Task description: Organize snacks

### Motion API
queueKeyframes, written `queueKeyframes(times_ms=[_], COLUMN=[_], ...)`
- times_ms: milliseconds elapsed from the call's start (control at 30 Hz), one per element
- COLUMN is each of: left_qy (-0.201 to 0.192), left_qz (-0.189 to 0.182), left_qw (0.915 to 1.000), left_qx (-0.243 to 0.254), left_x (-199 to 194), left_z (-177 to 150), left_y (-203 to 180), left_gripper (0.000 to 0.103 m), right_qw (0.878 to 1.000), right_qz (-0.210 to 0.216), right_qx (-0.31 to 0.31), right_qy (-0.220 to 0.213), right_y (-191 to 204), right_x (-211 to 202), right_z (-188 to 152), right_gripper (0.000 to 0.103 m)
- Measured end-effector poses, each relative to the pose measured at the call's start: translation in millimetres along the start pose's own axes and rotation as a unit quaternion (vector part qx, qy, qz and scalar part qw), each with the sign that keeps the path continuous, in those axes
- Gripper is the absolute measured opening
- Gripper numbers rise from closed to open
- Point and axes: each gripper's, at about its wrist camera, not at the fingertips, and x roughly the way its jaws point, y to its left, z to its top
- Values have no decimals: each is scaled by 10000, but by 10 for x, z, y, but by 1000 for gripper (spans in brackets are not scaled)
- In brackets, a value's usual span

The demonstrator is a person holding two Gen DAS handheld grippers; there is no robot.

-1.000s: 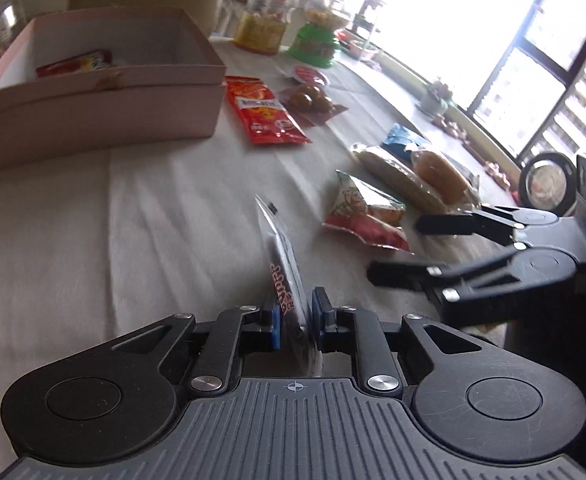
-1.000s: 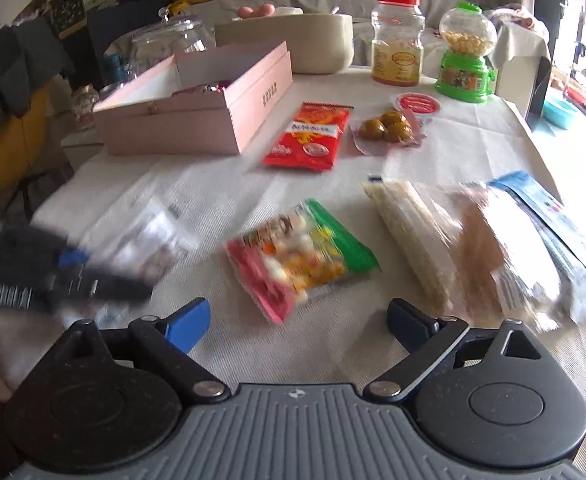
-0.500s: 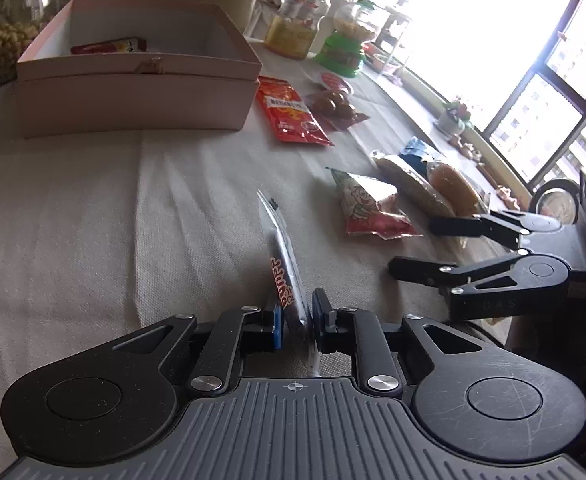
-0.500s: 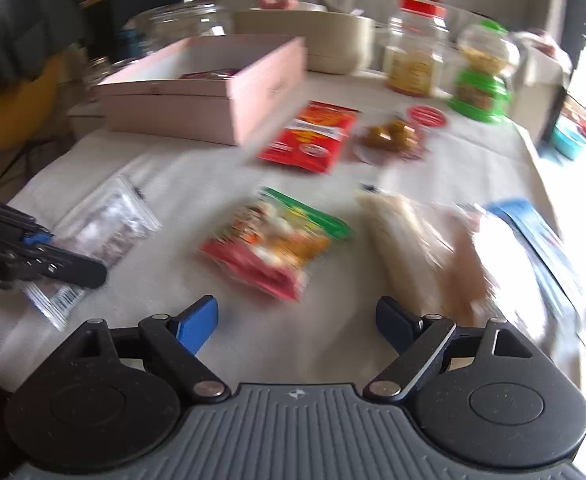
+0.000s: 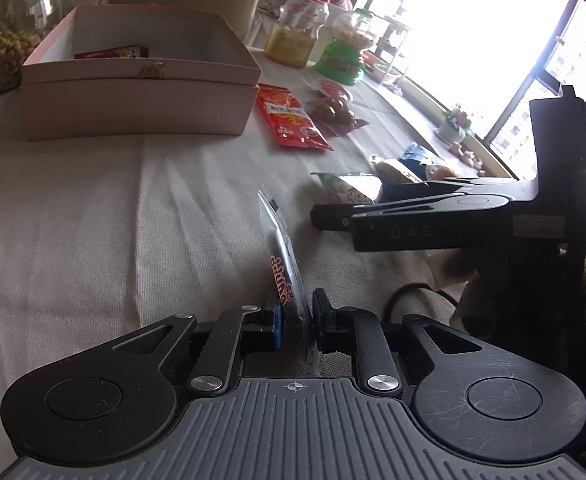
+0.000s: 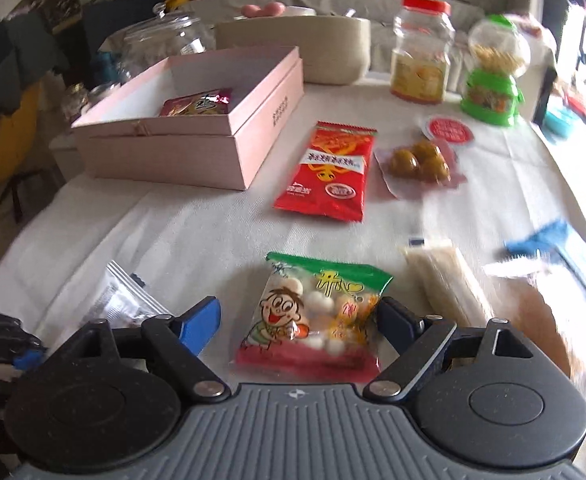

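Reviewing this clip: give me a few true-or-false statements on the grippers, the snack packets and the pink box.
1. The left gripper is shut on a clear plastic snack packet. True.
2. The right gripper grips the green-topped cartoon snack bag. False: its jaws stand open on either side of it.
3. The open pink cardboard box holds no snacks. False: one red packet lies inside.
4. The red flat snack packet lies on the tablecloth outside the box. True.

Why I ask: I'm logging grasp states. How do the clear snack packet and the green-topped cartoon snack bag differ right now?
The clear snack packet stands on edge, pinched in the shut left gripper; the green-topped cartoon snack bag lies flat on the tablecloth between the open right gripper's fingers. The packet is transparent and slim; the bag is colourful and puffy. Both are sealed and outside the pink box.
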Motion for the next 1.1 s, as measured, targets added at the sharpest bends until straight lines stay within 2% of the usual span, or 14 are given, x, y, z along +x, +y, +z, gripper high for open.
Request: queueKeyframes(times_ms=[33, 67, 167, 267, 433, 500, 567, 667, 767, 833, 933, 1000, 1100], left_qy=[2, 3, 9, 20, -4, 20, -37, -338, -883, -1299, -1722, -1724, -1369], left_qz=[-13, -24, -34, -15, 14, 108, 30, -37, -104, 88, 389, 347, 152], left_qw=[10000, 10000, 10000, 10000, 9997, 9998, 10000, 9991, 9949, 9888, 9808, 9824, 9883], left_qx=[-17, -31, -31, -33, -258, -181, -39, 248, 485, 736, 826, 624, 654], left_x=[0, 0, 2, 3, -1, -37, -124, -369, -737, -970, -1148, -1168, -1062], left_z=[0, 2, 9, 17, 9, -13, -35, 15, 226, 410, 631, 745, 715], left_y=[8, 13, 16, 13, 27, -35, -119, -278, -389, -446, -399, -292, -289], left_gripper=[20, 20, 20, 20, 18, 16, 13, 12, 12, 12, 11, 11, 11], right_qw=[10000, 9999, 9999, 9998, 9988, 9987, 9986, 9970, 9921, 9867, 9836, 9832, 9855], right_qz=[8, 36, 83, 106, 401, 461, 499, 560, 626, 693, 799, 802, 513], right_qx=[-67, -98, -77, -118, -161, -158, -188, -287, -423, -523, -353, -314, -479], right_qy=[-23, -33, 29, 80, 209, 134, -27, -443, -999, -1372, -1577, -1611, -1547], right_y=[1, -2, -46, -55, -75, -99, -116, -114, -87, -56, -59, -55, -38], right_x=[-21, -50, -145, -248, -540, -720, -916, -1238, -1537, -1677, -1739, -1727, -1640], right_z=[-14, -25, -61, -137, -273, -297, -291, -168, 108, 355, 701, 857, 833], right_gripper=[78, 68, 61, 59, 59, 59, 59, 59, 59, 59, 59, 59, 59])
